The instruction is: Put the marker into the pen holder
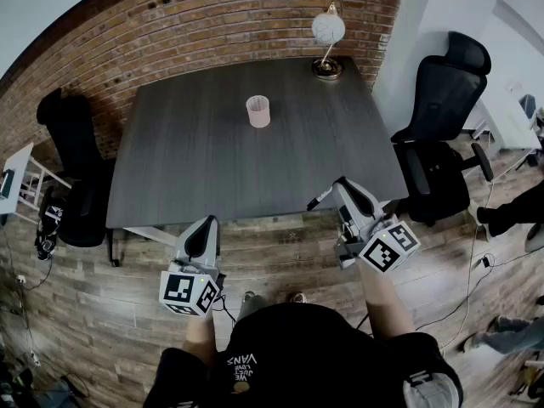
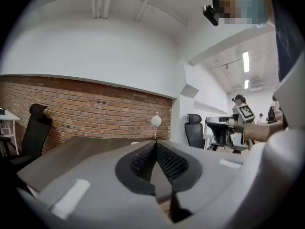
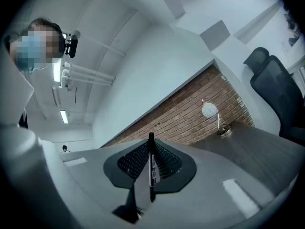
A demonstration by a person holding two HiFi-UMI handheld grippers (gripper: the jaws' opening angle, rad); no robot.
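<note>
Slim black, white-labelled marker (image 3: 152,170) stands clamped in the right gripper (image 3: 150,146).

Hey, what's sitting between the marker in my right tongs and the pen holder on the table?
Nothing: in the head view, only bare dark tabletop separates the marker from the pen holder.

A pink holder (image 1: 257,111) stands upright toward the far middle of a dark table (image 1: 195,177), a lamp (image 1: 327,41) at its far right corner, while the left gripper (image 1: 206,222) and the right gripper (image 1: 341,183), with a marker (image 1: 320,200) across its tip, hang by the near edge, well apart.
</note>
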